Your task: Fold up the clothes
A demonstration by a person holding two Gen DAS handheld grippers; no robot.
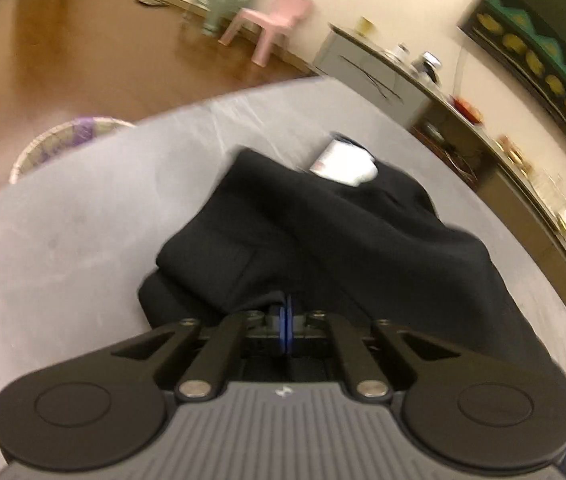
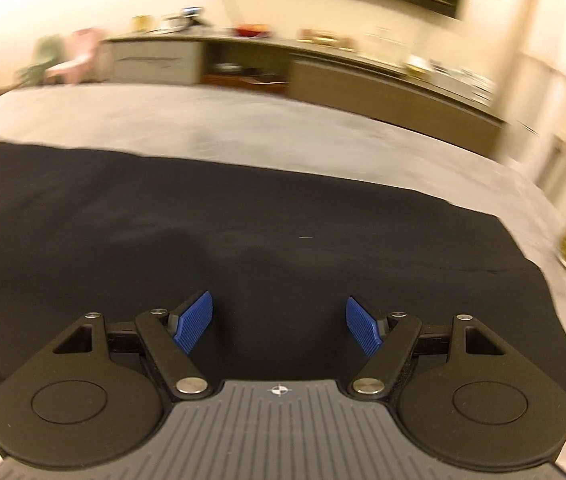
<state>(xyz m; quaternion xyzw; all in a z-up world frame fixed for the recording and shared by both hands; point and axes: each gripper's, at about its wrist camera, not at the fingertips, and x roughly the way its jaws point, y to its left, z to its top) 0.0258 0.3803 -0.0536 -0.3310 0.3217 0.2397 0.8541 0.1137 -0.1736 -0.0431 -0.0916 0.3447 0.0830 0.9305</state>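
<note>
- Two hand-held grippers work over one black fabric garment (image 1: 323,232) spread on a pale grey cloth-covered table (image 1: 63,240).
- In the left wrist view the left gripper (image 1: 287,312) has its blue pads pressed together at the near edge of the garment; whether a fold of cloth is pinched between them cannot be told (the dark fabric hides the tips).
- A white label or tag (image 1: 343,160) shows at the far end of the bunched, partly folded garment.
- In the right wrist view the right gripper (image 2: 279,320) hangs over a flat stretch of the garment (image 2: 243,220), its blue ribbed pads (image 2: 193,320) wide apart with nothing between them.
- Beyond the table stand a pink plastic child's chair (image 1: 271,20) and a woven basket (image 1: 55,140) on the wooden floor.
</note>
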